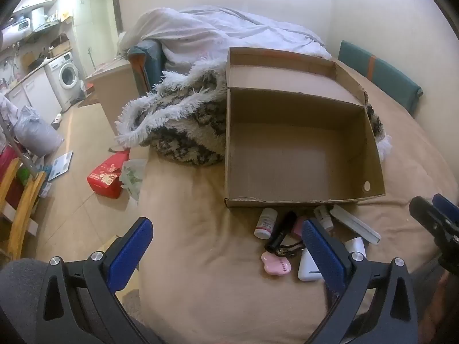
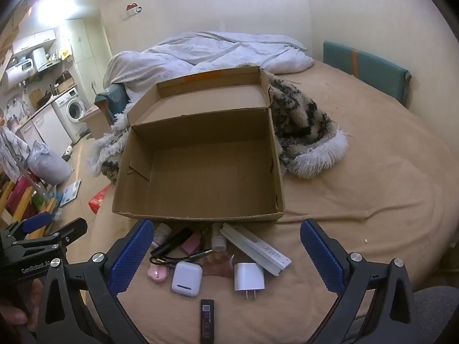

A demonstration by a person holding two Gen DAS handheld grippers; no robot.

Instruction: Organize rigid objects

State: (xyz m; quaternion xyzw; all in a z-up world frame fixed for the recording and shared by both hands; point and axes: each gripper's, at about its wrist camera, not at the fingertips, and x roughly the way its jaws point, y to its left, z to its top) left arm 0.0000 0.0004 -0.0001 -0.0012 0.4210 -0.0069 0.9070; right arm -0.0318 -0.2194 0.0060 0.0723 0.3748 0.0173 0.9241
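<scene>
2 grippers, left gripper [image 1: 226,246] & right gripper [image 2: 226,246], spread wide w/ nothing held; we risk scattering items near cardboard box [image 2: 198,215]; charger [image 2: 248,276] could tip on soft bed [image 2: 358,200].

A one-room flat, seen from my bed.
Cream plaster walls [image 2: 358,5], beige tiled floor [image 1: 83,132], white front-loading washing machine [image 1: 66,76] under bright ceiling light [image 2: 57,10].

Black-framed tool [image 2: 226,246] with blue textured pads [image 2: 130,258], silver screws, perhaps grey sleeve [image 2: 436,309].

Just past the left gripper [image 1: 228,230], its right finger [image 1: 321,246] hides part of the white charger [image 1: 355,246] and the earbud case [image 1: 308,268]; labels on the small bottle [image 1: 265,225] are unreadable.
</scene>
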